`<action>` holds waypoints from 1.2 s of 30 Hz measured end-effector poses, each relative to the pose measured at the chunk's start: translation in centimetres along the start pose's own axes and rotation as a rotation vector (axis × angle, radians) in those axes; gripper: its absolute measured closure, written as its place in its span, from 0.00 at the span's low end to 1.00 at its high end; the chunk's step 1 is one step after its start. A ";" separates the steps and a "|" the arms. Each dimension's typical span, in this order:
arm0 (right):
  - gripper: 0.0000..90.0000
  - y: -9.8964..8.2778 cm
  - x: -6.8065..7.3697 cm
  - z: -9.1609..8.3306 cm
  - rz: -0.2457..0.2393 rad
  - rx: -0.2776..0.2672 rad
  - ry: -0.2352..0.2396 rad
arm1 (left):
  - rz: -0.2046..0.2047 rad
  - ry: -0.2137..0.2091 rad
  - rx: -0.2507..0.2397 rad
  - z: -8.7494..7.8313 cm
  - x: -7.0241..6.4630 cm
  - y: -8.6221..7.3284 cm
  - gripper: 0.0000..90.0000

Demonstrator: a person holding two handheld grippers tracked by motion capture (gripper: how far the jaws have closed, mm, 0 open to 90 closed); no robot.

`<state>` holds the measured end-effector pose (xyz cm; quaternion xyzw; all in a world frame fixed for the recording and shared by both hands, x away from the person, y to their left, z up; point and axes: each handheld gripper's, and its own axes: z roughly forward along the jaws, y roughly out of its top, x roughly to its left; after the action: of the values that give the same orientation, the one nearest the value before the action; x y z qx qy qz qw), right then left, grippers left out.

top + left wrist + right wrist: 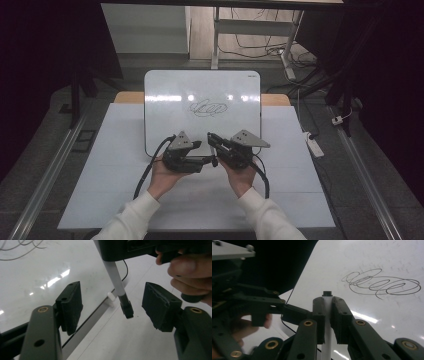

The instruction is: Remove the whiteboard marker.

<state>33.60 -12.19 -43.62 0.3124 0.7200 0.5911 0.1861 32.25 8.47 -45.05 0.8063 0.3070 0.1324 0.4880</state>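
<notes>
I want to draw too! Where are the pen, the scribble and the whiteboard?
pen (pixel 327 315), right gripper view, its white barrel
scribble (pixel 382 284), right gripper view, its middle loops
whiteboard (pixel 165 100), high view, a bare part

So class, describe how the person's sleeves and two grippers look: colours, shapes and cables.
White long sleeves. The left gripper and right gripper are black, each topped by a grey three-cornered plate and trailing a black cable. Their fingers are blocky black pads on arms with brass-coloured pivots.

Overhead light glares in streaks on the whiteboard (pixel 202 107); the room around the tabletop (pixel 100 165) falls dark from nine to three o'clock. Near gripper parts blur in both gripper views.
</notes>
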 end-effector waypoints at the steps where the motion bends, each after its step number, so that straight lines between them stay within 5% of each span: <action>1: 0.90 0.0 0.0 0.0 0.002 -0.002 0.000 | -0.006 -0.001 -0.003 0.2 0.0 0.0 0.39; 7: 0.90 -0.1 0.4 0.0 -0.001 -0.009 0.004 | -0.032 -0.019 -0.039 0.7 0.6 0.0 0.50; 13: 0.90 -0.2 0.9 0.2 -0.011 -0.017 0.008 | -0.022 -0.062 -0.053 0.8 0.8 -0.1 0.79; 20: 0.90 0.0 1.1 0.0 -0.026 -0.015 0.023 | -0.038 -0.091 -0.050 0.4 1.6 -0.3 0.90; 23: 0.85 0.1 0.9 -0.1 -0.037 -0.005 0.055 | -0.013 -0.090 -0.035 0.2 1.5 -0.3 0.90; 26: 0.67 0.6 -0.4 -1.3 -0.072 -0.003 0.114 | 0.016 -0.110 -0.020 -0.3 1.6 -0.5 0.90; 29: 0.61 0.8 -1.6 -2.0 -0.078 0.027 0.161 | 0.031 -0.178 -0.004 -0.8 2.0 -0.4 0.90; 30: 0.56 0.9 -2.9 -2.7 -0.081 0.070 0.218 | 0.035 -0.203 0.004 -1.0 2.1 -0.4 0.90; 36: 0.51 -0.2 -5.5 -3.9 -0.091 0.203 0.339 | 0.056 -0.331 0.042 -1.2 2.3 0.0 0.90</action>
<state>35.14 -18.72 -43.47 0.1926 0.8102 0.5507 0.0565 33.45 10.74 -44.67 0.8354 0.2023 0.0050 0.5110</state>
